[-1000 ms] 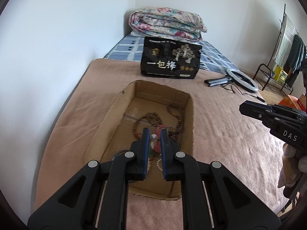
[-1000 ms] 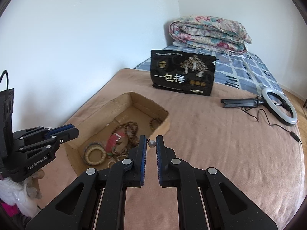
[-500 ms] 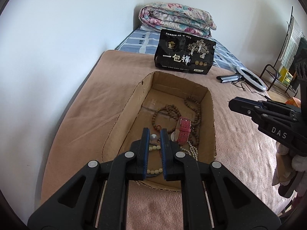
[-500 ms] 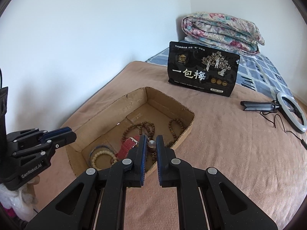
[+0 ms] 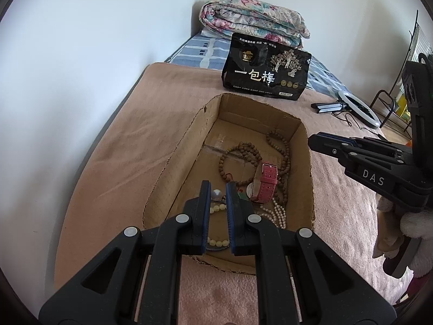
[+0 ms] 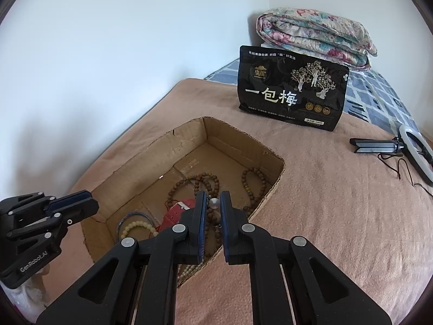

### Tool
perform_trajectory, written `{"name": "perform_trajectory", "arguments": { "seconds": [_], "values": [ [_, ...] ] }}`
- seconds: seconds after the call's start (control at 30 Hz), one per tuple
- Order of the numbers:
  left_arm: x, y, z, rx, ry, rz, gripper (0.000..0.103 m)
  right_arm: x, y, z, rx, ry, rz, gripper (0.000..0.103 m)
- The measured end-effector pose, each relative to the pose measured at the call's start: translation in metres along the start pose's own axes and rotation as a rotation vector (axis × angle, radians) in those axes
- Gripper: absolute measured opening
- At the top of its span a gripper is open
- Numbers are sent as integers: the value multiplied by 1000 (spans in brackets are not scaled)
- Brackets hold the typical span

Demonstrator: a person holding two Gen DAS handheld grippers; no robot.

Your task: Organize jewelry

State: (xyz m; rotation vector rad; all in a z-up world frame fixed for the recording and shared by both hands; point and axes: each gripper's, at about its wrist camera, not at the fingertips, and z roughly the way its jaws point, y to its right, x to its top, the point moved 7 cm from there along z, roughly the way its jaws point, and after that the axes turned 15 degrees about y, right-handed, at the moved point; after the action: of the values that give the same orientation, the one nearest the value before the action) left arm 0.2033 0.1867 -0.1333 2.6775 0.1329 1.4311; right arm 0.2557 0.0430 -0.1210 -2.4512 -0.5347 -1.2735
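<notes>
An open cardboard box [image 5: 173, 159] [image 6: 273, 181] lies on a brown blanket. It holds brown bead necklaces [image 5: 243, 151] [image 6: 200, 181], a pink watch [image 5: 268, 181] [image 6: 178, 211], a cream bead bracelet [image 6: 135, 227] and a pearl strand [image 5: 278, 211]. My left gripper [image 5: 216, 193] is shut on a small silver bead [image 5: 216, 194] above the box's near end. My right gripper [image 6: 211, 203] is shut on a similar silver bead [image 6: 214, 203] over the box's right side. Each gripper shows in the other's view: the right gripper [image 5: 360, 154], the left gripper [image 6: 51, 214].
A black snack bag [image 5: 266, 74] [image 6: 292, 92] stands behind the box. A folded floral quilt [image 5: 251, 24] [image 6: 314, 35] lies at the far end by the wall. A ring light [image 5: 357, 105] [image 6: 416, 149] with cable lies on the blanket to the right.
Both grippers have moved forward and closer over the box, each still holding its bead. The box now looks nearer in both views.
</notes>
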Motion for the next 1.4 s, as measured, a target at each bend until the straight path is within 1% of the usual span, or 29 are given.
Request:
{"name": "perform_trajectory", "arguments": {
  "seconds": [0.07,0.1,0.13,0.17,0.2,0.23,0.27,0.37,0.43,0.47,0.5,0.53,0.6,0.67,0.7,0.73,0.87,0.93,1.07,1.17,1.2,1.4],
  "values": [
    [-1,-1,1,3,-4,-5,10,0,0,2,2,-6,4,9],
    [-1,-1,1,2,-5,-7,10,0,-1,2,6,-8,3,11],
    [-1,-1,2,1,-7,-7,19,0,-1,2,6,-9,2,15],
    [-1,-1,2,1,-7,-6,27,-1,-1,2,3,-9,-2,28],
    [-1,-1,1,2,-5,-5,43,0,-1,1,-4,-5,-8,43],
    [-1,-1,1,5,0,-2,47,0,-1,1,-10,1,-10,49],
    [-1,0,0,6,1,2,47,2,-1,-1,-16,11,-12,55],
    [-1,1,-2,15,1,11,48,4,2,-3,-25,13,-9,56],
    [-1,2,-4,18,1,14,48,5,4,-6,-36,18,-9,62],
    [-1,3,-5,19,1,17,48,6,5,-8,-46,23,-12,68],
    [-1,3,-6,22,3,20,51,7,6,-8,-54,25,-15,72],
    [0,4,-8,25,5,22,55,8,8,-10,-67,28,-20,73],
    [3,5,-12,31,18,26,59,9,10,-14,-85,30,-25,74],
    [6,8,-19,43,34,27,64,12,13,-20,-104,30,-25,77],
    [8,8,-22,49,39,27,71,13,15,-23,-113,30,-24,77],
    [11,10,-27,53,53,26,73,14,16,-25,-118,30,-24,77],
    [18,18,-44,70,86,55,74,20,19,-42,-133,45,-29,78],
    [21,23,-53,81,101,74,80,23,21,-51,-143,52,-35,81],
    [28,33,-76,88,150,98,82,30,22,-70,-154,76,-51,81],
    [33,38,-92,93,175,104,85,33,21,-84,-158,89,-65,81],
    [34,38,-96,95,183,103,87,34,21,-89,-160,95,-67,81],
    [37,49,-126,91,220,100,91,36,17,-118,-171,122,-82,81]
  ]
}}
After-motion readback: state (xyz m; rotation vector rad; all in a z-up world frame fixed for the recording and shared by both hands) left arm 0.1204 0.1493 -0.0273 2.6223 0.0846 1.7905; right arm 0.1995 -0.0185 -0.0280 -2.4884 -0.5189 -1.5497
